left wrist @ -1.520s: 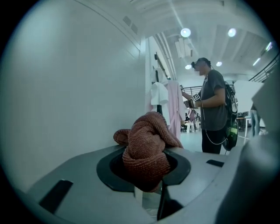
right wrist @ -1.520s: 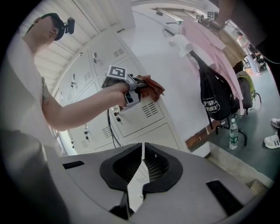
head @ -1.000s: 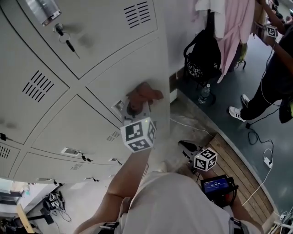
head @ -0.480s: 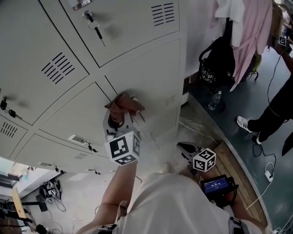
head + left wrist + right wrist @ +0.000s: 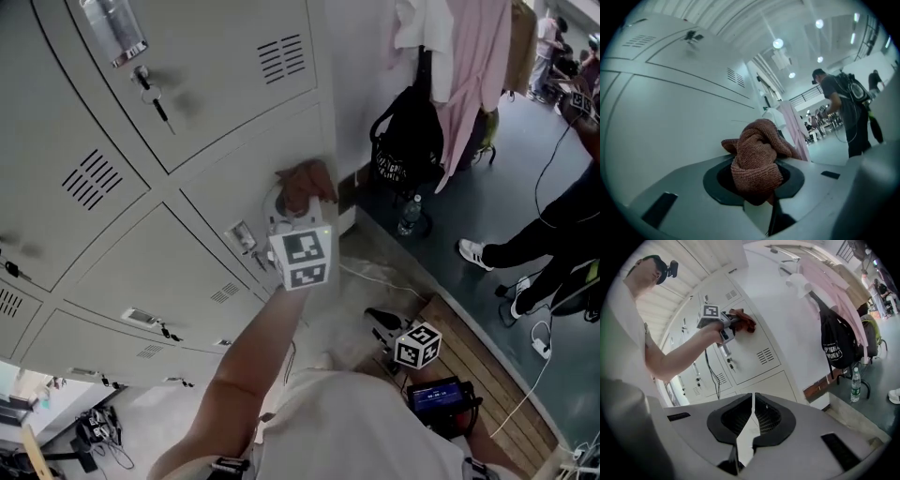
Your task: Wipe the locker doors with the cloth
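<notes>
At frame center, left claw [image 5: 292, 208] clamps the brown cloth [image 5: 305, 180] against the right-hand locker door [image 5: 234, 164]. Right claw [image 5: 752, 425] hangs low, jaws together, empty. Likely mid-wipe; next move calls for sweeping the cloth across the door with steady contact.

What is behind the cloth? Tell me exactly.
A grey locker door stands behind the cloth, which the left gripper holds bunched, seemingly against it. The door's bare panel shows around it; the patch under the cloth is covered, so its state cannot be seen.
</notes>
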